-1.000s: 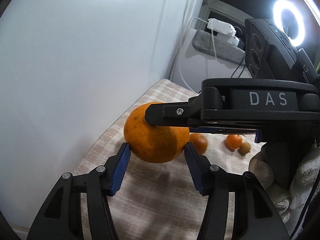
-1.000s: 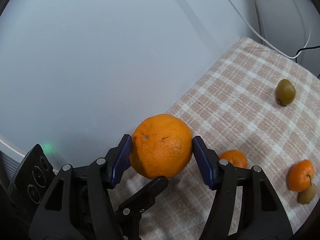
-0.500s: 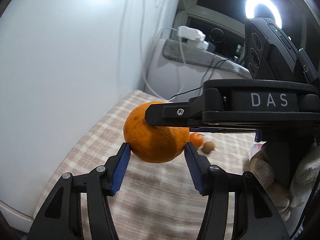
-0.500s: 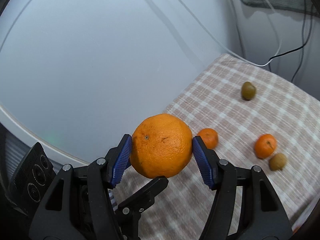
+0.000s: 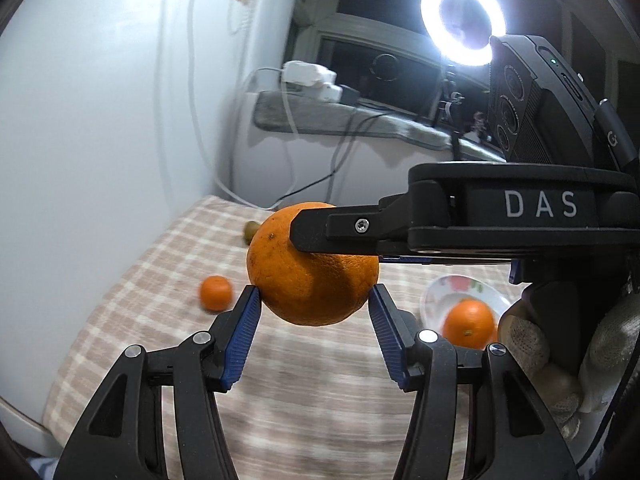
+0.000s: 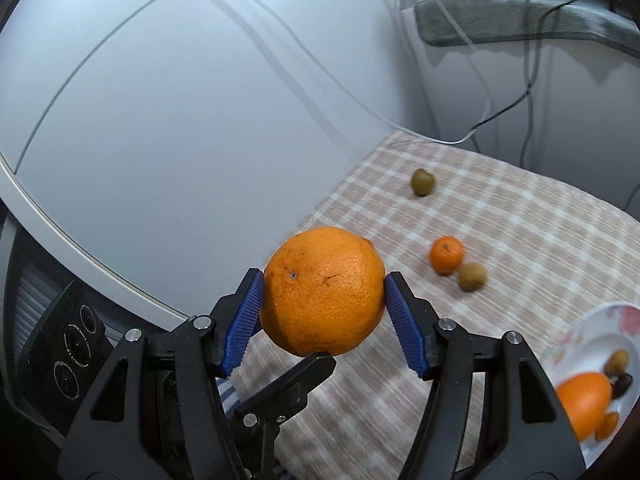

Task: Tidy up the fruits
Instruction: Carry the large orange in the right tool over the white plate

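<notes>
Where the two tools meet: we see one large orange [image 5: 308,280] [image 6: 324,292] held in the air above the checked cloth [image 5: 140,280] [image 6: 520,208], touching nothing but the pads.
Right gripper [image 6: 324,292]: opened about as wide as the fruit, its blue ribbed pads pressed on the orange's two flanks; we read it as clamped on the large orange.
Left gripper [image 5: 314,300]: spread to the same width, pad tips set against the lower sides of the same orange, so it too has hold of it.
Crossing: in the left wrist view, one right finger [image 5: 332,232] lies over the top of the orange; in the right wrist view, one left finger [image 6: 296,376] reaches under it.
Gloved hand [image 5: 560,352]: wrapped on the right tool's handle, at the right edge of the left view.
Mandarin [image 5: 216,293] [image 6: 447,255]: we find it loose on the cloth, with a brownish fruit [image 6: 472,277] just beside it.
Green fruit [image 5: 251,230] [image 6: 423,182]: alone, farther back towards the wall.
Plate [image 5: 452,284] [image 6: 600,320]: flowered rim, on the cloth to the right; we count a second orange [image 5: 468,324] [image 6: 584,400] and a few small dark fruits [image 6: 618,358] in it.
Ring light [image 5: 464,26]: lit, above the sill behind.
</notes>
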A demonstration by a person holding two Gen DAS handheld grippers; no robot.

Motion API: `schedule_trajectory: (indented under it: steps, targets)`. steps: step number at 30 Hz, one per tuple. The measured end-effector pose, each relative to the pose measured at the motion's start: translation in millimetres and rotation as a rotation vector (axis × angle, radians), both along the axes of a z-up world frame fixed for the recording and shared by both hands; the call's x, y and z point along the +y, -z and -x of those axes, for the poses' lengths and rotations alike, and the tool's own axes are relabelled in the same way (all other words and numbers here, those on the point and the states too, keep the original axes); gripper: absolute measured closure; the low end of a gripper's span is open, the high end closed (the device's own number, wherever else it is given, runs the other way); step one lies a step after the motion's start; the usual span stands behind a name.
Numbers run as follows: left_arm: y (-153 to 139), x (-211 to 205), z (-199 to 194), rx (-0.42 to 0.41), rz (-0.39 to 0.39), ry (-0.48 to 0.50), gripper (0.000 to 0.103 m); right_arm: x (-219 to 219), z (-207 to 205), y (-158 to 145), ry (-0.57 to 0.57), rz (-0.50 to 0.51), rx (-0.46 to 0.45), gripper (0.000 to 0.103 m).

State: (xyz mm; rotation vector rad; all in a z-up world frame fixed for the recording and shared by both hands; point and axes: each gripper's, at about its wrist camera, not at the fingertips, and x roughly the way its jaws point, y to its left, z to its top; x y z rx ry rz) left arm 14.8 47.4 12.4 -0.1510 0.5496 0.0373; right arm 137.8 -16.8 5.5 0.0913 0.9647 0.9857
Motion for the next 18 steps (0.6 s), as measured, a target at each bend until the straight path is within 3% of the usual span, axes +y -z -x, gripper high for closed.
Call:
schedule_trajectory:
  steps: [18]
  targets:
    - [-4.1,-114.3,-16.2,0.004,0.0,0.229,0.048,-145.9,12.3,-17.6,0.19,0.003,-0.034,0.038]
